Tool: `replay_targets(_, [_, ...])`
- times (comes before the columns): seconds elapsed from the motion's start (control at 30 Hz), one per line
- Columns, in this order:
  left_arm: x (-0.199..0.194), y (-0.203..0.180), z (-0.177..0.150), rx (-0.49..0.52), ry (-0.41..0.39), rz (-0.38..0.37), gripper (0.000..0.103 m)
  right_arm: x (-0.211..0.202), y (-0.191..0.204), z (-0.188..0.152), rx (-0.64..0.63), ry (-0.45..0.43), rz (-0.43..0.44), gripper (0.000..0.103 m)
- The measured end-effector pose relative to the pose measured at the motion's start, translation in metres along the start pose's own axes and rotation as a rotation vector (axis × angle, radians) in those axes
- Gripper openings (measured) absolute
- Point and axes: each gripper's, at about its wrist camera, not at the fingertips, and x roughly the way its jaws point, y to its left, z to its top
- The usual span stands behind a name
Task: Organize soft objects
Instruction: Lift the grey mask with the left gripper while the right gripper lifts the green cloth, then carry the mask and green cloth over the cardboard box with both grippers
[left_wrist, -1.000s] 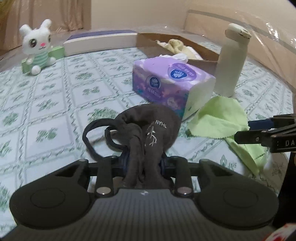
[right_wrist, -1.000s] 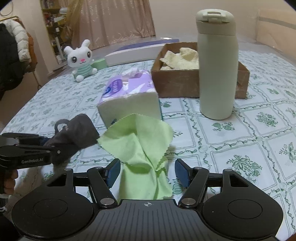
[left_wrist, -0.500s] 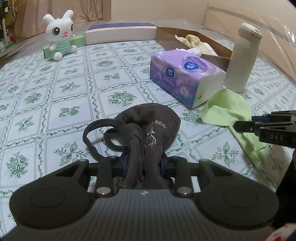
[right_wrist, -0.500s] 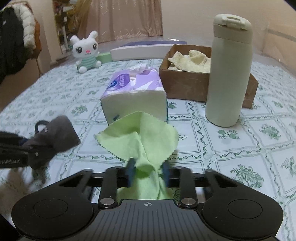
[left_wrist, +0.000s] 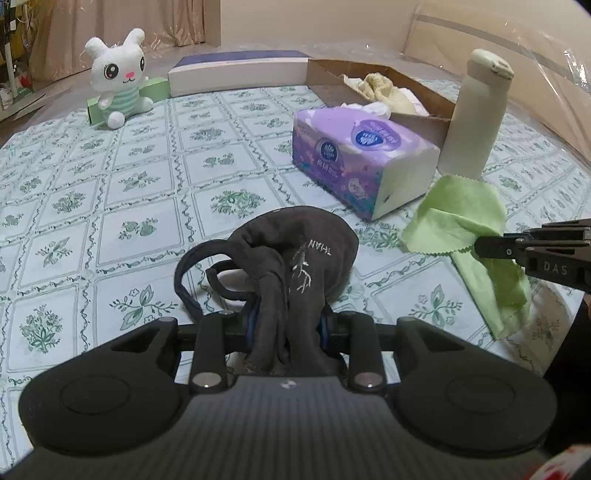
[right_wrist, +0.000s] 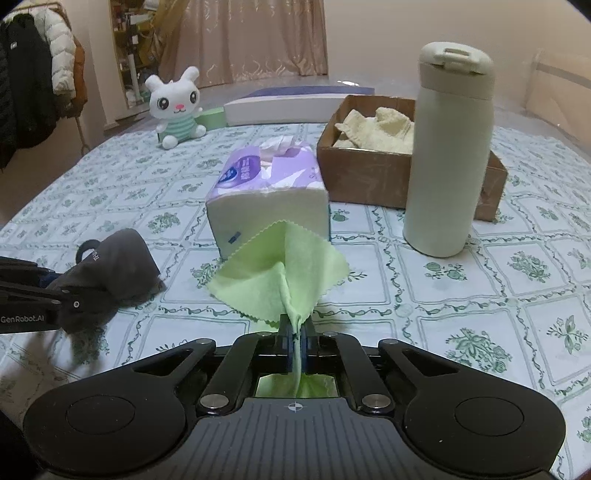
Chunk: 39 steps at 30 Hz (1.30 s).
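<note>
My left gripper (left_wrist: 286, 325) is shut on a dark grey cloth face mask (left_wrist: 295, 254), whose ear loops hang off to the left. The same mask (right_wrist: 110, 266) shows at the left of the right wrist view, held just above the tablecloth. My right gripper (right_wrist: 294, 332) is shut on a light green cloth (right_wrist: 284, 269), pinched into a ridge between the pads; the cloth (left_wrist: 461, 218) fans out in front of the jaws. A brown cardboard box (right_wrist: 369, 177) behind holds a yellow towel (right_wrist: 376, 129).
A purple tissue pack (right_wrist: 266, 192) lies just beyond the green cloth. A tall cream bottle (right_wrist: 447, 155) stands right of it, before the box. A white plush rabbit (right_wrist: 177, 107), a green box (left_wrist: 155, 90) and a flat white box (left_wrist: 236, 72) sit far back.
The right gripper's jaws have come together on the green cloth, bunching it up. The left gripper with the mask has lifted slightly and turned its view.
</note>
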Motion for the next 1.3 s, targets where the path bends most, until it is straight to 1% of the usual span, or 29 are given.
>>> replay_targets(0.17, [-0.012, -0.005, 0.006, 0.008, -0.027, -0.007, 0.027, -0.015, -0.015, 0.002, 0.061, -0.013, 0.001, 0.004])
replay_targets(0.37, [-0.022, -0.013, 0.017, 0.02, -0.059, -0.032, 0.027, -0.034, -0.044, 0.004, 0.139, -0.034, -0.02, 0.004])
replay_targets(0.6, [-0.025, -0.025, 0.027, 0.05, -0.072, -0.041, 0.027, -0.055, -0.081, 0.004, 0.203, -0.065, -0.069, 0.004])
replay_targets(0.77, [-0.027, -0.029, 0.041, 0.073, -0.093, -0.041, 0.027, -0.069, -0.11, 0.009, 0.23, -0.09, -0.106, 0.004])
replay_targets(0.93, [-0.023, -0.033, 0.065, 0.1, -0.117, -0.04, 0.027, -0.082, -0.14, 0.023, 0.236, -0.122, -0.135, 0.004])
replay_targets(1.07, [-0.015, -0.038, 0.093, 0.116, -0.14, -0.042, 0.027, -0.088, -0.164, 0.039, 0.248, -0.157, -0.129, 0.004])
replay_targets(1.2, [-0.005, -0.046, 0.124, 0.137, -0.168, -0.057, 0.027, -0.09, -0.186, 0.065, 0.258, -0.204, -0.106, 0.004])
replay_targets(1.3, [0.005, -0.056, 0.152, 0.157, -0.188, -0.07, 0.027, -0.087, -0.202, 0.091, 0.269, -0.238, -0.079, 0.004])
